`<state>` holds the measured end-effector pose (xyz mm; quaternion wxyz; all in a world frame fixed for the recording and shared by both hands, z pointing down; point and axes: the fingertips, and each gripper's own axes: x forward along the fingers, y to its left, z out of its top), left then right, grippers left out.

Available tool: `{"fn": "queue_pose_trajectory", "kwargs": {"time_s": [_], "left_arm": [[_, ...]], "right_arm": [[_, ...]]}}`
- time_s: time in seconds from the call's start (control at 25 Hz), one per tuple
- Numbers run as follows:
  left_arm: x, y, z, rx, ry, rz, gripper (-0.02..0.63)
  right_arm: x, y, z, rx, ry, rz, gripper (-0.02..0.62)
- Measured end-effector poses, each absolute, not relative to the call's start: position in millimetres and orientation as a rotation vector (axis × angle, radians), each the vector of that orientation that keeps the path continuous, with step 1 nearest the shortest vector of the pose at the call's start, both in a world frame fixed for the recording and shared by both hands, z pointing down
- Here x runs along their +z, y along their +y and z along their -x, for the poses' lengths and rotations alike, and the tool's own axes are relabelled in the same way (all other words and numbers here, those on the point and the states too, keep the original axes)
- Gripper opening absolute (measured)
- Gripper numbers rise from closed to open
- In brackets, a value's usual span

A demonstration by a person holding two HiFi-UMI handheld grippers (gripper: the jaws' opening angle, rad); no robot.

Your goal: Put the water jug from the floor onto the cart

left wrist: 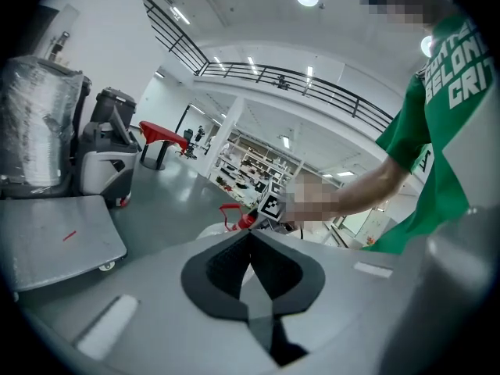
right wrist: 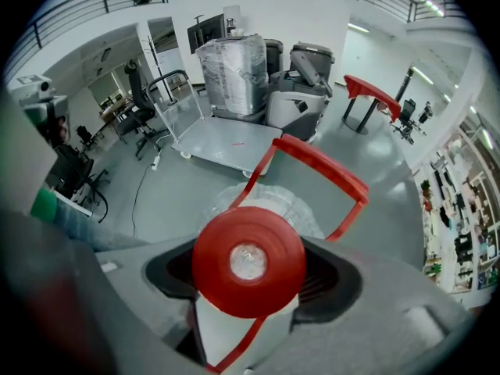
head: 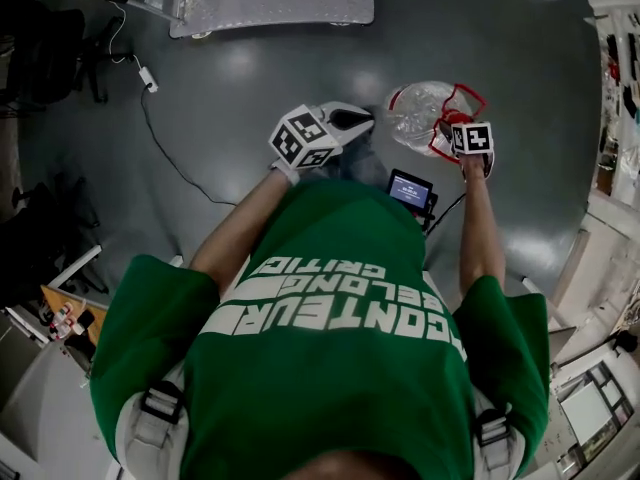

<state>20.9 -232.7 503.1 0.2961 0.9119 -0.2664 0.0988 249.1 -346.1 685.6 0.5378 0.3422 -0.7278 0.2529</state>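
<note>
Gripping water jug at neck under red cap w/ R gripper; L gripper jaws together, empty, just beside. Cart edge well apart across open floor, cable at left.

Floor layout ahead of the person.
Water jug sat between the jaws of the right gripper, cap toward it; left gripper just left of the jug; cart well beyond both, to the left; cable lay on the floor left of the grippers; wrapped load stood behind the cart.
</note>
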Motion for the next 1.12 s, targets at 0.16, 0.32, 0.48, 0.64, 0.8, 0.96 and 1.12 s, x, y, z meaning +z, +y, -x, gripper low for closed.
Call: {"fn": "queue_pose_trajectory", "kwargs": {"time_s": [0.16, 0.32, 0.48, 0.64, 0.8, 0.96, 1.12], "left_arm": [[502.7, -243.5, -19.6, 0.267, -0.753, -2.407, 0.015], [499.8, -262.2, -21.4, 0.264, -0.798, -2.389, 0.015], [500.2, -280.3, -18.6, 0.270, -0.851, -2.361, 0.015], [501.6, -299.4, -19.2, 0.280, -0.902, -2.333, 0.015], [500.1, -311.2, -21.0, 0.289, -0.948, -2.310, 0.015], [503.9, -328.7, -19.1, 0.294, -0.990, -2.282, 0.015], [505.9, -347.6, -22.9, 0.294, -1.027, -2.264, 0.015]], "right_arm": [[691.3, -364.5, -232.6, 0.587, -1.758, -0.755, 0.305], [695.5, -390.3, -225.2, 0.569, -1.774, -0.703, 0.305], [699.5, -417.1, -215.8, 0.537, -1.784, -0.650, 0.305], [707.1, -441.3, -213.5, 0.515, -1.795, -0.615, 0.305], [713.5, -459.0, -213.4, 0.498, -1.805, -0.580, 0.305], [723.1, -479.9, -206.8, 0.479, -1.806, -0.538, 0.305], [730.3, -500.6, -202.2, 0.465, -1.813, -0.509, 0.305]]}}
